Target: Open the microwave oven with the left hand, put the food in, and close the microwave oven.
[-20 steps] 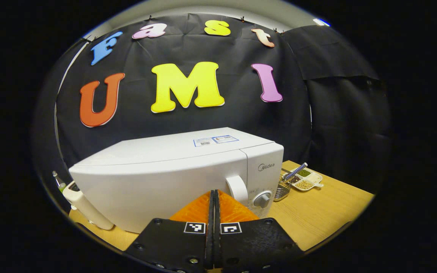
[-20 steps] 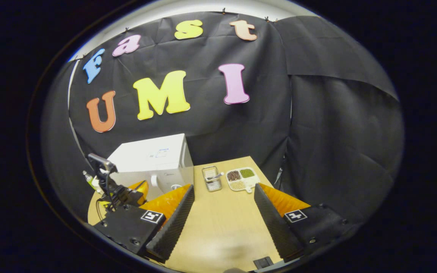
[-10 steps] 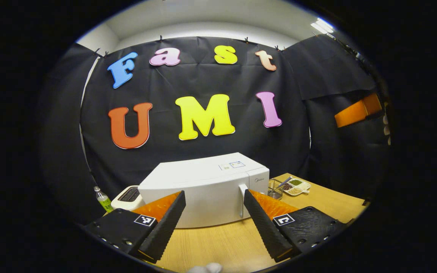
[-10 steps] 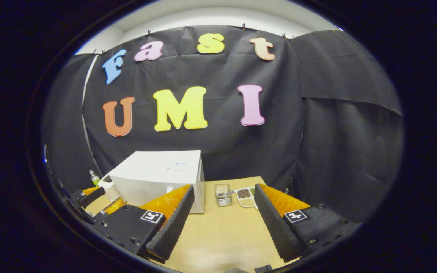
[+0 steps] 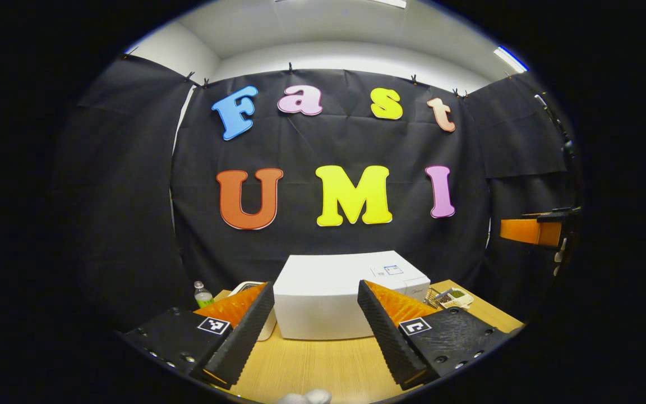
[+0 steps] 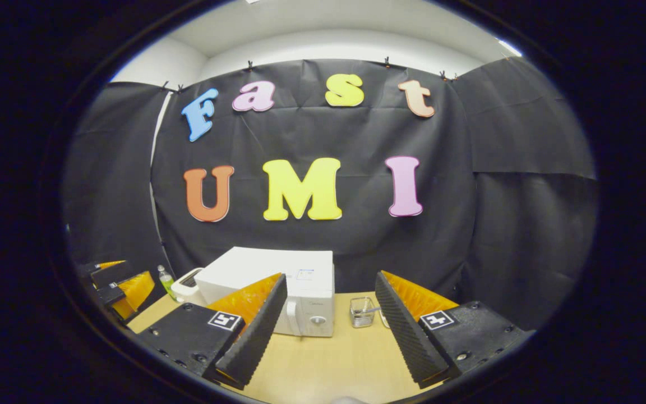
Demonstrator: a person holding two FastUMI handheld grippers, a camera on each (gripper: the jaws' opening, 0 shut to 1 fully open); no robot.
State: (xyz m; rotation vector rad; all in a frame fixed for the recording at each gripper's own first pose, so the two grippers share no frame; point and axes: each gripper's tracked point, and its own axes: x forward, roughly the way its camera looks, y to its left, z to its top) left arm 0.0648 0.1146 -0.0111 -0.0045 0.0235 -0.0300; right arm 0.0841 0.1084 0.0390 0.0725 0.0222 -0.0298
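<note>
left hand-held gripper (image 5: 314, 328): fingers spread wide, nothing between them, touching nothing; raised over the near part of the bench (image 5: 323, 367), pointed at the microwave oven. Also seen at far left edge of right gripper view (image 6: 118, 286), off the bench's left end.
right hand-held gripper (image 6: 328, 325): fingers spread wide, holding nothing, touching nothing; above the near edge of the bench (image 6: 323, 365). In left gripper view one of its fingers (image 5: 525, 231) pokes in at far right, high above the bench.
microwave oven (image 5: 334, 300): white, door shut, sits toward the back of the bench against the black cloth wall. In right gripper view (image 6: 295, 280) handle and knob on its right front, partly behind the gripper's left finger.
food tray (image 5: 456, 297): small white divided dish with grains, on the bench right of the microwave oven, outside it. In right gripper view mostly hidden behind the gripper's right finger.
wire basket (image 6: 362, 312): small metal basket with a utensil in it, on the bench between microwave oven and food tray.
toaster (image 6: 185, 284): white, just left of the microwave oven.
bottle (image 5: 203, 294): small, green label, left of the toaster at the back.
</note>
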